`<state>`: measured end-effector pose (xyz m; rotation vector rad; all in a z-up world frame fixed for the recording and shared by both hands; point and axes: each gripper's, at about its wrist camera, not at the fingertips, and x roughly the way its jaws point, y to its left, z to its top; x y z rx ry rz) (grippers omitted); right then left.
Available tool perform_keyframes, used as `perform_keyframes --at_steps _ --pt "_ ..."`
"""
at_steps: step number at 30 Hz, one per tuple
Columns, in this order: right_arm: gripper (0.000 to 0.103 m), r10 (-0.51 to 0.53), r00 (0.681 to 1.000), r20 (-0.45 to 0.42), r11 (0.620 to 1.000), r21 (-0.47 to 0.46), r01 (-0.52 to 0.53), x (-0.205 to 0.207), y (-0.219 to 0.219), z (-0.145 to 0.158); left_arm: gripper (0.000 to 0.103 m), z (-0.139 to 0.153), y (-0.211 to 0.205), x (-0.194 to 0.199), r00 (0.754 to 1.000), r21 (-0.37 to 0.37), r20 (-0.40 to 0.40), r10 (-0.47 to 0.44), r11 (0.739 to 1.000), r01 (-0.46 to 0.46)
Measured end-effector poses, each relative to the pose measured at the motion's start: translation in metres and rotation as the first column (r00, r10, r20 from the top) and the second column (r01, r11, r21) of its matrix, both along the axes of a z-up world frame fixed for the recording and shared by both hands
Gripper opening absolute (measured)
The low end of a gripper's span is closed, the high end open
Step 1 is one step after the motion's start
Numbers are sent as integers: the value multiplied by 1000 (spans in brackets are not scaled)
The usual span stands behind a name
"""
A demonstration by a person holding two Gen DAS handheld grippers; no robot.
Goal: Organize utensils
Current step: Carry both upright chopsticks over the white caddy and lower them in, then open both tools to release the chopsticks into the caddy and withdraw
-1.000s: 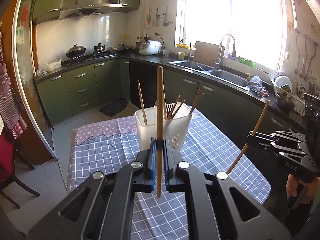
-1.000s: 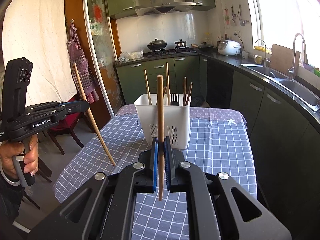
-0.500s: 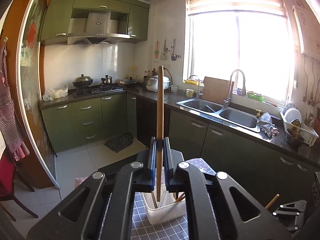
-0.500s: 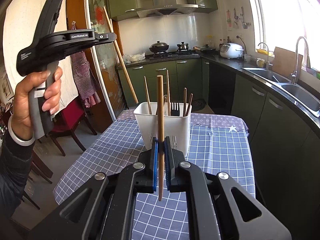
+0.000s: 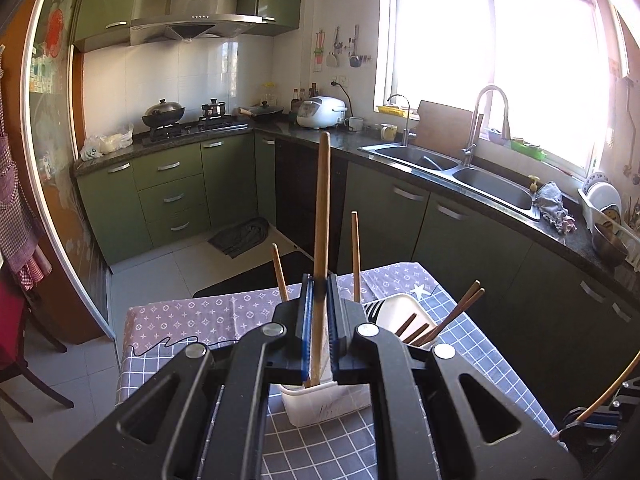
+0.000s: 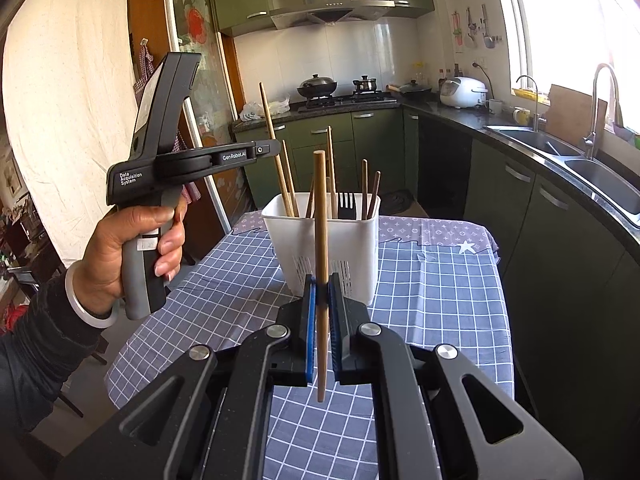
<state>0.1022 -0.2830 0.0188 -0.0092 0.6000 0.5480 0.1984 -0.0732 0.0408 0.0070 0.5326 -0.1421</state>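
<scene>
A white utensil holder [image 6: 324, 252] stands on the checked tablecloth [image 6: 432, 300] with several chopsticks and a black fork [image 6: 346, 202] in it. My left gripper [image 5: 319, 292] is shut on a wooden chopstick [image 5: 321, 216], held right above the holder [image 5: 320, 396]; the chopstick's lower end reaches into the holder's left part. In the right wrist view the left gripper [image 6: 264, 150] holds that chopstick [image 6: 276, 152] slanting down into the holder. My right gripper [image 6: 321, 292] is shut on another upright wooden chopstick [image 6: 320, 220], in front of the holder. It also shows at the left view's lower right [image 5: 592, 420].
Green cabinets [image 5: 172, 196], a stove with pots [image 5: 184, 114], a double sink [image 5: 460, 168] and a dark counter run along the back and right. A red chair [image 5: 16, 320] stands left of the table. The table edge lies close to the right-hand cabinets.
My left gripper rose high, then came down over the holder, and its chopstick tip now sits inside it. The right gripper has held nearly still with its chopstick.
</scene>
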Motion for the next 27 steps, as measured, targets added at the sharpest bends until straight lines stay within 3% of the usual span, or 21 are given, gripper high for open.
perform_keyframes --at_steps 2,4,6,7,12,16,22,27 --pt "7 2 1000 -2 1000 -3 -2 0 2 -1 7 -3 -1 -1 1000 5 -1 3 1000 -3" --pt "7 4 1000 -3 1000 -7 -4 1 3 -1 16 -4 -1 -5 1000 9 5 4 1000 -4" --pt "7 3 1000 -3 1000 -11 -3 1 4 -1 44 -3 -1 -10 1000 11 25 10 1000 -11" --pt "7 3 1000 -3 1000 -12 -3 1 5 -1 46 -1 0 -13 999 8 38 11 1000 -12" --pt "7 2 1000 16 1000 1 -3 7 7 10 56 13 10 -39 995 -22 96 11 1000 -9" --pt "7 -1 995 95 999 49 -3 18 8 47 59 15 22 -65 992 -31 127 24 999 -20" --pt "7 -73 964 258 991 124 42 45 20 112 60 -1 48 -92 996 -61 76 45 997 -41" --pt "7 -150 939 309 987 99 125 77 39 130 60 -14 72 -108 997 -89 32 71 994 -68"
